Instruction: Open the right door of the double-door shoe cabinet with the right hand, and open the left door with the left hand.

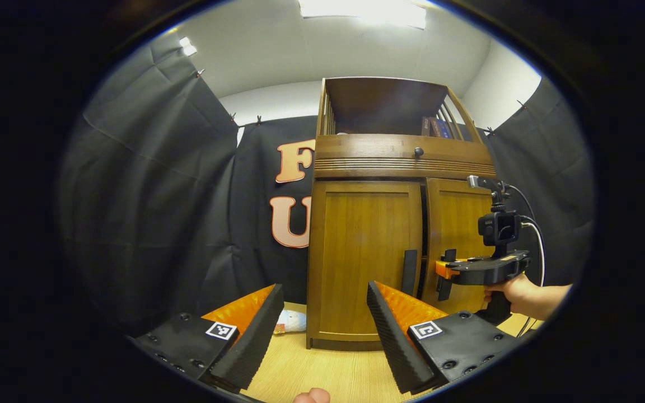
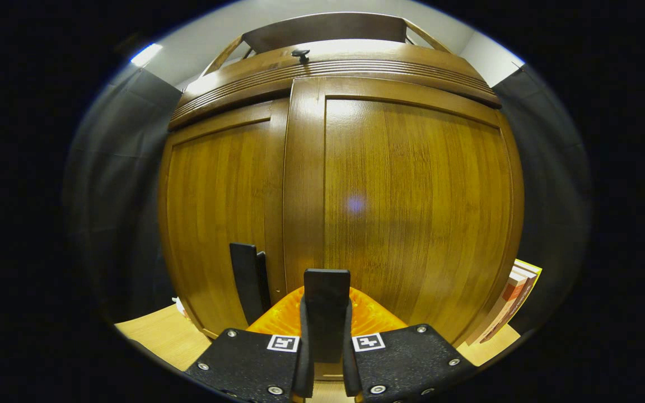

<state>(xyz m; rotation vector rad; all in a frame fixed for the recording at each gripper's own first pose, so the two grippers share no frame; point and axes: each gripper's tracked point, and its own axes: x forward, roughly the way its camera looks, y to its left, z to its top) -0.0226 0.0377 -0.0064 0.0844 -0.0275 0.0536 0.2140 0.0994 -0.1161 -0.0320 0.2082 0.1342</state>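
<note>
The double-door shoe cabinet [image 1: 395, 224] stands upright on the wooden table [image 1: 322, 375], against the black cloth wall. In the left gripper view, the left door [image 1: 364, 263] sits flush in its frame, with its dark vertical handle [image 1: 409, 272] near the inner edge. The right door [image 1: 457, 240] stands slightly ajar, and a dark gap shows between the two doors. The left tongs [image 1: 322, 330] are spread wide, hold nothing, and hover low in front of the left door, well apart from it. In the same view, a hand [image 1: 515, 296] holds the right tongs [image 1: 444, 274] level at the right door's handle. In the right gripper view, the right tongs [image 2: 326, 336] are pinched on the right door's handle [image 2: 326, 302], with one finger pressed against each side of the dark bar. The left door's handle [image 2: 249, 288] stands just beside it, to the left. A small dark knob [image 1: 418, 151] sits on the drawer front above the doors. Books [image 2: 510, 299] lean against the cabinet's right side.
</note>
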